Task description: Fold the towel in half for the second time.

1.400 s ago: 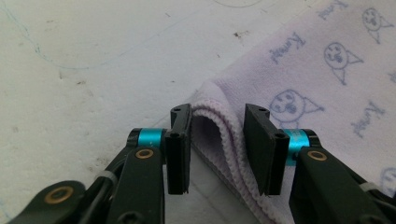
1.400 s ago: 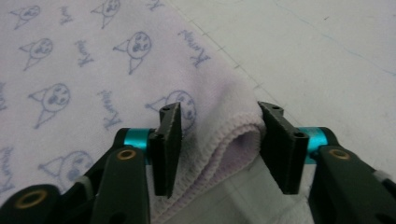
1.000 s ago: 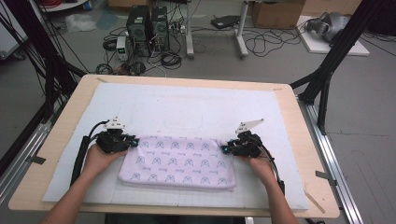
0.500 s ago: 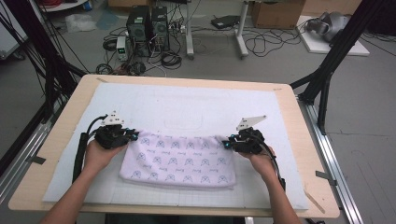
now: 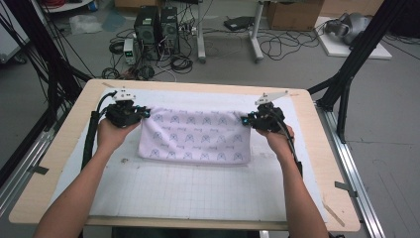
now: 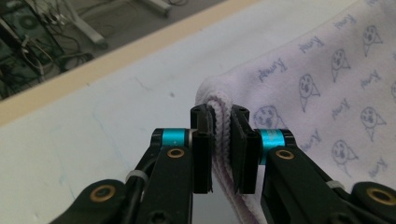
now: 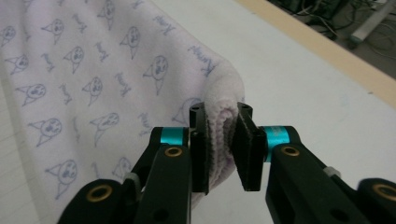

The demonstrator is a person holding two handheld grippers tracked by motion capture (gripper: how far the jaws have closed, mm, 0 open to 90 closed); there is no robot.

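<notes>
A pale lilac towel (image 5: 195,134) printed with small animal faces hangs stretched between my two grippers, its lower edge resting on the white gridded mat (image 5: 198,193). My left gripper (image 5: 143,113) holds the towel's upper left corner. In the left gripper view that folded corner (image 6: 217,116) is pinched between the jaws of the left gripper (image 6: 219,135). My right gripper (image 5: 246,120) holds the upper right corner, and the right gripper view has the fold (image 7: 219,112) squeezed in the right gripper (image 7: 220,135). Both pairs of jaws have just been opening slightly, with the towel still between them.
The mat covers a wooden table (image 5: 208,84). Black frame posts (image 5: 346,74) stand at the table's far corners. On the floor beyond are computer towers (image 5: 153,25), cables and boxes.
Both hands have risen and moved away from the person, carrying the towel's corners. The towel lay flat before and now hangs lifted from its far edge.
</notes>
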